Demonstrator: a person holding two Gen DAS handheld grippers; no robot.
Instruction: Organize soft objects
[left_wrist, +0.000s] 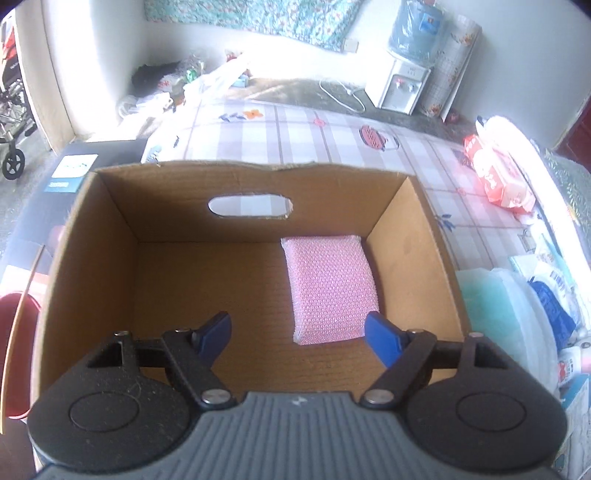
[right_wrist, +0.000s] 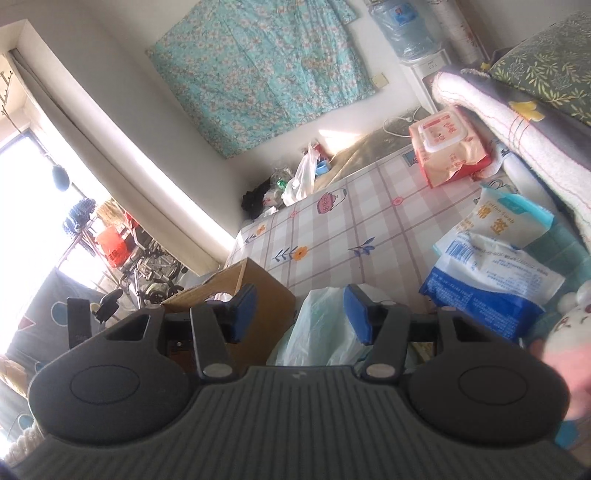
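Hovering over the box (left_wrist: 413, 236), my left gripper (left_wrist: 297, 332) gapes empty; sponge (left_wrist: 328, 290) — light, squashy — takes its long edges. Right gripper (right_wrist: 299, 314) — likewise apart.

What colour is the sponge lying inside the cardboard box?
Pink, with a fine white mesh pattern; the sponge shows best in the left wrist view.

Sunlit white wall (right_wrist: 122, 122) behind a checked tablecloth (left_wrist: 295, 133), floral cloth (right_wrist: 258, 70) hanging.

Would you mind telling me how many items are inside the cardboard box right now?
1. A pink sponge lies flat on the floor of the cardboard box, toward its right wall. The near strip behind the left gripper is hidden.
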